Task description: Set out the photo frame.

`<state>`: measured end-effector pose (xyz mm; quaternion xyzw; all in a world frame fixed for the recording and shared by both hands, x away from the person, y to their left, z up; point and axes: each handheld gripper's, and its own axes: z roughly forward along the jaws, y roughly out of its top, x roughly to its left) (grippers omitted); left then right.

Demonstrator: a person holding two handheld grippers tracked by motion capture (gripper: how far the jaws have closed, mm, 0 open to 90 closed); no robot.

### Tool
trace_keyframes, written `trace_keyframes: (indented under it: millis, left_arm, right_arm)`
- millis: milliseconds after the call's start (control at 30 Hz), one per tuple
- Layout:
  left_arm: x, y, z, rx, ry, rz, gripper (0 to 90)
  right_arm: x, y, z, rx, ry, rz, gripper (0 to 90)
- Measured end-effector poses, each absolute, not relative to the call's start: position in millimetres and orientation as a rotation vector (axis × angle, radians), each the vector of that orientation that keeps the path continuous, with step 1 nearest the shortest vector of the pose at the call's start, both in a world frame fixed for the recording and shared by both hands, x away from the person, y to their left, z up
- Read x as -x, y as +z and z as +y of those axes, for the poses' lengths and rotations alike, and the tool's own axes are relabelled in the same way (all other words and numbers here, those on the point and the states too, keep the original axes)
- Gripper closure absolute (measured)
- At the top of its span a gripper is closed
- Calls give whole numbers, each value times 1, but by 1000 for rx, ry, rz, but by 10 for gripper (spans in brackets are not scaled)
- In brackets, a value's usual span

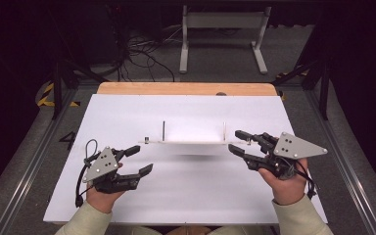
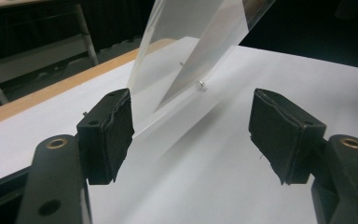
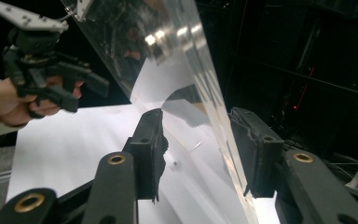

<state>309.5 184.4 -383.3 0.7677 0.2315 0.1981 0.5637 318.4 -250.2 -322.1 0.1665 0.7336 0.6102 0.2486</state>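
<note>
Clear plastic sheet stand (image 1: 193, 133) sits mid-bench (image 1: 176, 200), between your tongs. Left tongs (image 1: 139, 160) and right tongs (image 1: 237, 141) gape, gripping nothing. See-through edges are hard to spot; you could bump it over.

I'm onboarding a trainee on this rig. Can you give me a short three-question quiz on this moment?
1. True or false: the left tongs are shut on the clear acrylic stand.
2. Which tongs have the stand's edge between their jaws? A) left B) right C) neither
3. Fill in: the stand sits on a ____ sheet covering the table.

Key: 1 false, they are open and short of it. 2 B, seen in the right gripper view, jaws open. 3 white.
</note>
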Motion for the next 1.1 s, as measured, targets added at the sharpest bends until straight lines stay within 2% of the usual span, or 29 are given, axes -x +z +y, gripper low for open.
trace_keyframes:
  millis: [633, 1100]
  left_arm:
    - [-308, -403, 201, -1834, 445, 660, 308]
    - [-314, -407, 204, -1845, 421, 675, 305]
  right_arm:
    - [-373, -310, -251, -553, 1642, 1924, 564]
    - [-410, -316, -250, -662, 1613, 1914, 573]
